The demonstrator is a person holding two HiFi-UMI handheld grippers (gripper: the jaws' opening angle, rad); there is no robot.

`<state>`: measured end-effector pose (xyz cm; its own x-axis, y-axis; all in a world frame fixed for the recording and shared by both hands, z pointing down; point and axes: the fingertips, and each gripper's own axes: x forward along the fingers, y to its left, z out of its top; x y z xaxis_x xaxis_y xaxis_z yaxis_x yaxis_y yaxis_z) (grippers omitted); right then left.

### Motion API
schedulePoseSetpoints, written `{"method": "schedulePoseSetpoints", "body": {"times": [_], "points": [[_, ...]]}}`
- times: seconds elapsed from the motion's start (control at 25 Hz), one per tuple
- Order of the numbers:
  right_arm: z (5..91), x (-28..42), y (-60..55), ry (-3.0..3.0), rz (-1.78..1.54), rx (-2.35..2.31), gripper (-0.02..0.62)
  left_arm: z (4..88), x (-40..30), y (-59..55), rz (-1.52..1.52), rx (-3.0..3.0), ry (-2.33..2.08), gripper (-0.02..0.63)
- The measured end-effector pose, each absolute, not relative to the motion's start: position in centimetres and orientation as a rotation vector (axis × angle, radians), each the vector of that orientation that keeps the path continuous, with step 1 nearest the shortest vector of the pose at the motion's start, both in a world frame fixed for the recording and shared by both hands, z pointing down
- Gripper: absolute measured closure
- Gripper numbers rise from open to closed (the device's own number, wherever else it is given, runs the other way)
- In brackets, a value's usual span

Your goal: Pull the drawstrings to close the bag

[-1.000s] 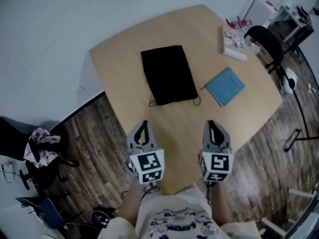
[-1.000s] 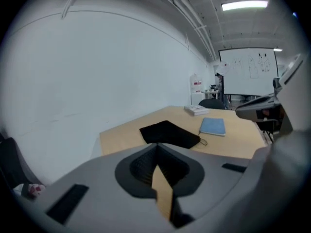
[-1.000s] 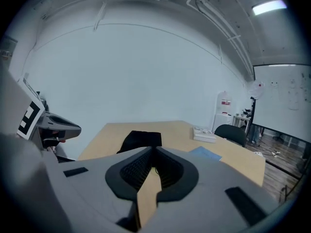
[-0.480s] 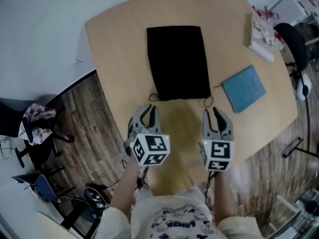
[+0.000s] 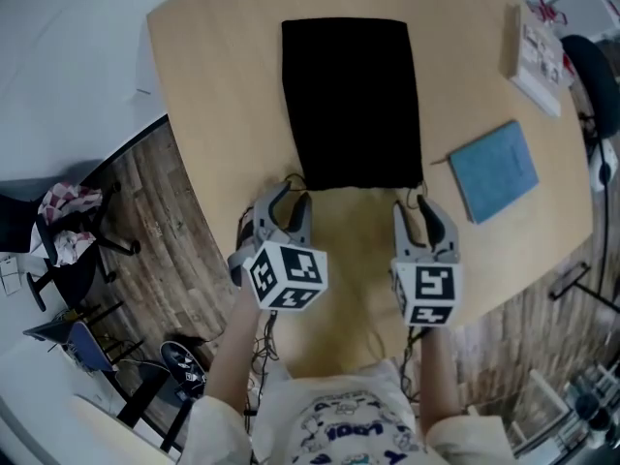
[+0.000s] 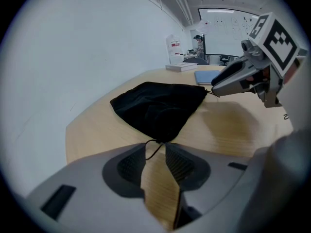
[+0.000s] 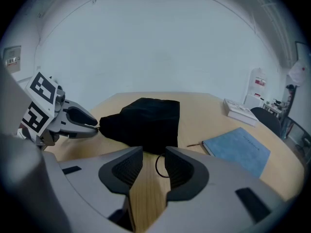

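Note:
A flat black drawstring bag (image 5: 351, 100) lies on the wooden table (image 5: 213, 85), its mouth edge toward me. A thin black drawstring loop sticks out at each near corner. My left gripper (image 5: 291, 200) is at the left corner; in the left gripper view (image 6: 155, 147) its jaws have just been opening, and the left loop (image 6: 153, 148) lies loose between the fingertips. My right gripper (image 5: 417, 209) is at the right corner. In the right gripper view (image 7: 154, 153) its jaws have also just been opening, with the right loop (image 7: 159, 166) between them, untouched by the pads.
A blue notebook (image 5: 496, 170) lies to the right of the bag, a thin pen (image 7: 194, 144) beside it. A white book (image 5: 538, 51) sits at the far right edge. Chairs (image 5: 68, 235) stand on the wooden floor to the left, and the table's near edge is just below my grippers.
Both grippers have come down and forward to the bag's near corners. Their jaws, shut a second ago, now stand apart around the drawstring loops.

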<state>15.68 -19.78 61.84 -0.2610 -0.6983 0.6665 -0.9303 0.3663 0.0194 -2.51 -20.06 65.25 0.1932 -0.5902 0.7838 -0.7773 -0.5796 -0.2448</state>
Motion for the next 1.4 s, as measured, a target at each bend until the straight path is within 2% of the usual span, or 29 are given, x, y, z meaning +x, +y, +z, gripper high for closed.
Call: {"method": "schedulePoseSetpoints", "body": {"times": [0.4,0.56,0.68,0.8,1.4], "points": [[65.0,16.4,-19.8,-1.98,0.606,1.357,0.472,66.1,-2.3,-20.3,1.35,2.255,-1.237,0.499],[65.7,16.7,-19.8,-1.957,0.675,1.354,0.476,66.2,-2.0,-20.0,1.337,2.257,-1.175,0.525],[66.1,16.7,-19.5,-1.959,0.714,1.352,0.563,66.4,-1.5,-19.6,1.347,2.254,-1.162,0.59],[66.1,16.6,-19.4,-1.953,0.7,1.355,0.588,66.5,-1.3,-19.5,1.376,2.242,-1.204,0.6],[60.6,19.8,-19.7,-1.822,0.526,1.584,0.591,63.6,-5.0,-18.6,1.254,2.06,-1.397,0.603]]}}
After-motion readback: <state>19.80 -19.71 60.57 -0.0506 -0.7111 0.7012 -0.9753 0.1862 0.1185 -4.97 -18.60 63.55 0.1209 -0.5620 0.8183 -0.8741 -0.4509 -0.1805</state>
